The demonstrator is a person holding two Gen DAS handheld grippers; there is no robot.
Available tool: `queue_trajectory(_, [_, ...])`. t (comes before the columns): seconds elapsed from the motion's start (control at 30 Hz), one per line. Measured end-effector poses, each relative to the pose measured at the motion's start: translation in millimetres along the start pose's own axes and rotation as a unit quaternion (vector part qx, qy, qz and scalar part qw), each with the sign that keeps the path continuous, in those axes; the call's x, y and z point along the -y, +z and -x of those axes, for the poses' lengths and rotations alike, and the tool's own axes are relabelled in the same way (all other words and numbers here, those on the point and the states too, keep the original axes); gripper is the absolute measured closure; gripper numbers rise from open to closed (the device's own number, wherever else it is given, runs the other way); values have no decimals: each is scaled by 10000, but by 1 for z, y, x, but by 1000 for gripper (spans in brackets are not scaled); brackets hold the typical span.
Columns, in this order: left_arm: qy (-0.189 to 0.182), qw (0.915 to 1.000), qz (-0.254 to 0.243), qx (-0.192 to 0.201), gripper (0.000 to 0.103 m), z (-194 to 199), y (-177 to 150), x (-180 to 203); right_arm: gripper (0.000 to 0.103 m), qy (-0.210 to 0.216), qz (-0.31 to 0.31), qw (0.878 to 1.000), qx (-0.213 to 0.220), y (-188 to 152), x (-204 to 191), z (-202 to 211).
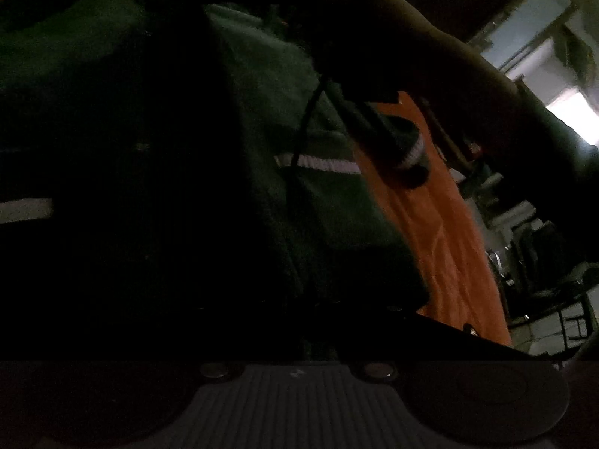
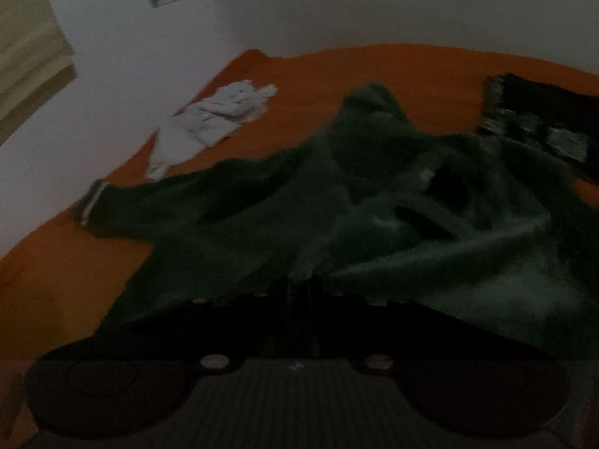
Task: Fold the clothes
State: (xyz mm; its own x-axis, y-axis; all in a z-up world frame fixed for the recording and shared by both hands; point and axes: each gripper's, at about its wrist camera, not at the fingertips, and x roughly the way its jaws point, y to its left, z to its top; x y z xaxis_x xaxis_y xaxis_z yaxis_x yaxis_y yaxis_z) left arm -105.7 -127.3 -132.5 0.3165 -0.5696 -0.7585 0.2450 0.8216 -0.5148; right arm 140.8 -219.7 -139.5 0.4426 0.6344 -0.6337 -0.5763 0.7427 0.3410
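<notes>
Dim room. Green sweater (image 2: 374, 205) lies rumpled across the middle of the bed (image 2: 337, 63), on the orange sheet, one sleeve with a striped cuff (image 2: 90, 202) stretched toward the wall-side edge. Right gripper (image 2: 299, 295) has its jaws pressed together on the sweater's near hem, cloth bunched between them. Left gripper (image 1: 262, 299) is buried in dark knit close to the camera; fingertips not visible, but it reads as clamped on the sweater too, near the hem stripe (image 1: 318, 164). A person's forearm (image 1: 430, 48) crosses above. White cloth (image 2: 213, 119) lies near the wall-side corner, dark scarf (image 2: 539, 123) toward the far right edge. Risks, as I judge: thin pinches could slip off the thick knit when lifted; the loose sleeve could drag and fold unevenly; a wide sweep could snag the scarf.
</notes>
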Motion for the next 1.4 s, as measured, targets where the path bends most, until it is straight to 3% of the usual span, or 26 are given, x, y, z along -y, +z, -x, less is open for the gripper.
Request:
queue_trajectory(0.17, [411, 9991, -16, -53, 97, 4, -6, -24, 89, -40, -63, 9999, -152, 1, -10, -42])
queue_trajectory(0.27, [496, 9986, -33, -178, 92, -5, -14, -35, 82, -113, -251, 9989, -382, -10, -4, -69])
queue_trajectory(0.3, [442, 9984, 13, -350, 86, -9, -16, -38, 64, -191, -135, 9987, -460, -15, -6, -73])
queue_trajectory(0.33, [404, 9982, 45, -437, 70, -12, -20, -41, 53, -248, -15, 9983, -527, -19, -9, -76])
queue_trajectory(0.37, [444, 9981, 23, -424, 59, -11, -24, -42, 52, -238, 110, 9982, -533, -22, -12, -74])
queue_trajectory(0.6, [792, 9937, -746, -269, 59, 8, -32, -35, 28, 75, 440, 9990, 20, -40, -32, 22])
queue_trajectory(0.77, [286, 9935, -1043, -346, 59, 11, -23, -11, 29, -202, 151, 9997, 15, -97, -37, 85])
queue_trajectory(0.83, [51, 9897, -1342, -491, 58, 16, -28, 1, 40, -419, -48, 9991, -85, -125, -36, 102])
queue_trajectory(0.9, [99, 9849, -1628, -584, 57, 21, -40, 6, 48, -580, -167, 9978, -290, -158, -32, 116])
queue_trajectory(0.97, [429, 9785, -1948, -517, 57, 28, -56, 3, 63, -690, -59, 9960, -563, -188, -31, 122])
queue_trajectory(1.03, [921, 9658, -2394, -372, 57, 30, -69, 0, 95, -812, -2, 9933, -821, -210, -36, 124])
queue_trajectory(1.1, [1134, 9542, -2754, -280, 57, 28, -75, -2, 95, -760, 44, 9935, -841, -220, -43, 126])
queue_trajectory(1.3, [1260, 9252, -3574, -213, 61, 16, -88, -8, 88, 123, 279, 9976, -628, -218, -76, 119])
queue_trajectory(1.4, [1326, 9146, -3817, -145, 64, 17, -94, -8, 58, 399, 655, 9945, -708, -229, -92, 120])
